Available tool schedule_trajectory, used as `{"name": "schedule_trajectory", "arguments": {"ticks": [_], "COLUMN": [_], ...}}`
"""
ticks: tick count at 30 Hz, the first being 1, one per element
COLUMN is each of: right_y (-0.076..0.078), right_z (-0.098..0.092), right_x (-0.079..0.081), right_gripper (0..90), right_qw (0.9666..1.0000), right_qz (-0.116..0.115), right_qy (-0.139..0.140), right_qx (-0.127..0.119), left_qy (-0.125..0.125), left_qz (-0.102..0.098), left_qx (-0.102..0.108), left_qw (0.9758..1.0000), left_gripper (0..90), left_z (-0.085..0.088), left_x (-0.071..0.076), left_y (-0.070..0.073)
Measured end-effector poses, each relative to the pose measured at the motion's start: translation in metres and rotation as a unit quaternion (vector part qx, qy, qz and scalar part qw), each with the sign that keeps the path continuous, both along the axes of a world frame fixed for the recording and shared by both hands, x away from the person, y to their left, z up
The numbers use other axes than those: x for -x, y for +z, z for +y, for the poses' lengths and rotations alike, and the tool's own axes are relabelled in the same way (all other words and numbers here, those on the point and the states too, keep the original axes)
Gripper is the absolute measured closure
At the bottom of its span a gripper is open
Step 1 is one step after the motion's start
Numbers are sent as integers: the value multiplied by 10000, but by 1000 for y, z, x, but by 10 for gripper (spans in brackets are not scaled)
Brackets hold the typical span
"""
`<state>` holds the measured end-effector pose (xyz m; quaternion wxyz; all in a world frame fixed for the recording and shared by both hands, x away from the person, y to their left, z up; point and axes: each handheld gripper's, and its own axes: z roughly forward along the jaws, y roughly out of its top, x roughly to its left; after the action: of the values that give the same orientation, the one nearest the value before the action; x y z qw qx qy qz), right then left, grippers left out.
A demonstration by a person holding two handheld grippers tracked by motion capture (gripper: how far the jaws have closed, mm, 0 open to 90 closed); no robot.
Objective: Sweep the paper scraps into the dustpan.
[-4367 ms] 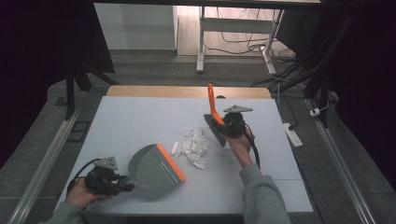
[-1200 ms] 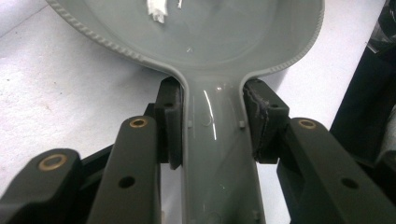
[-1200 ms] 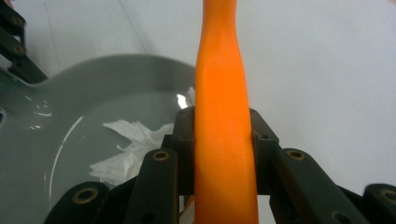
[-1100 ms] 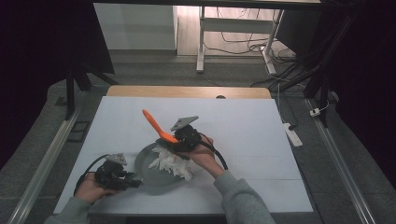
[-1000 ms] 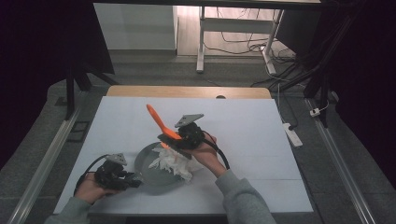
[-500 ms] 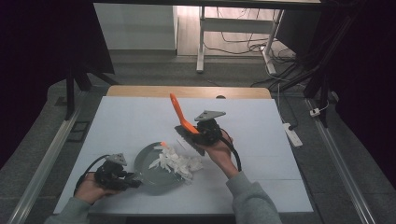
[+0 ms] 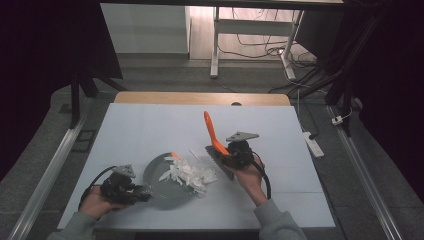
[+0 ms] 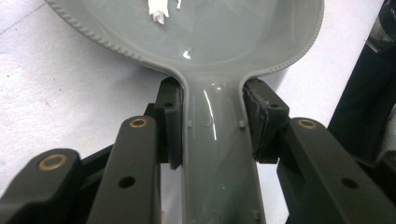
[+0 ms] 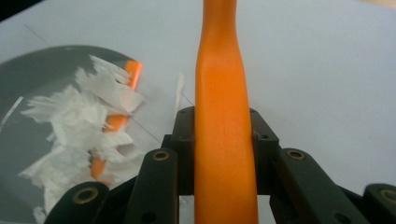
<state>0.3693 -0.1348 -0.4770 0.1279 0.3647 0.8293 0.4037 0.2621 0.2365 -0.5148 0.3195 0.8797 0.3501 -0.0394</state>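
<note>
At the left of the high view, the left gripper (image 7: pixel 131 190) is clamped on the grey handle of the dustpan (image 7: pixel 162 182), its pads pressing both flanks of the handle right where it widens into the pan (the left gripper view shows this best). The pan lies flat on the white table (image 7: pixel 150 130). It looks like stiff, glossy plastic, probably light and somewhat slippery, so the narrow handle is the sensible place to hold it.

Inside the pan and spilling over its orange front lip sit the paper scraps (image 7: pixel 187 174), a loose white heap partly on the pan and partly on the table; one stray strip (image 7: pixel 196 153) lies just beyond. These should be nearly weightless and easily scattered by a quick sweep.

To the right, the right gripper (image 7: pixel 234 156) is closed on the orange handle of the brush (image 7: pixel 212 131), which rises steeply, with its dark head low beside the heap.
</note>
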Motion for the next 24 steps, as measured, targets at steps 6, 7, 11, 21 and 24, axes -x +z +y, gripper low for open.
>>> {"name": "schedule_trajectory", "arguments": {"ticks": [6, 7, 11, 21, 24], "right_y": [-4, -5, -8, -13, -14], "right_z": [-2, -1, 0, 20, 30], "right_x": [-2, -2, -2, 3, 7], "right_gripper": [703, 703, 703, 703, 703], "right_qw": [9998, 9998, 9997, 9997, 9996], "right_qz": [74, 92, 136, 206, 196], "right_qy": [-155, -170, -186, -77, -29], "right_qx": [73, 64, 74, 126, 195], "left_qy": [15, 16, 4, 1, -12], "left_qz": [7, 4, 1, 12, 10], "left_qx": [7, 3, -15, -34, -40], "left_qw": [10000, 10000, 10000, 10000, 10000], "left_gripper": [611, 611, 611, 611, 611], "left_z": [0, -1, -1, -2, -3], "left_x": [1, 1, 1, 3, 3], "left_y": [0, 0, 0, 1, 1]}}
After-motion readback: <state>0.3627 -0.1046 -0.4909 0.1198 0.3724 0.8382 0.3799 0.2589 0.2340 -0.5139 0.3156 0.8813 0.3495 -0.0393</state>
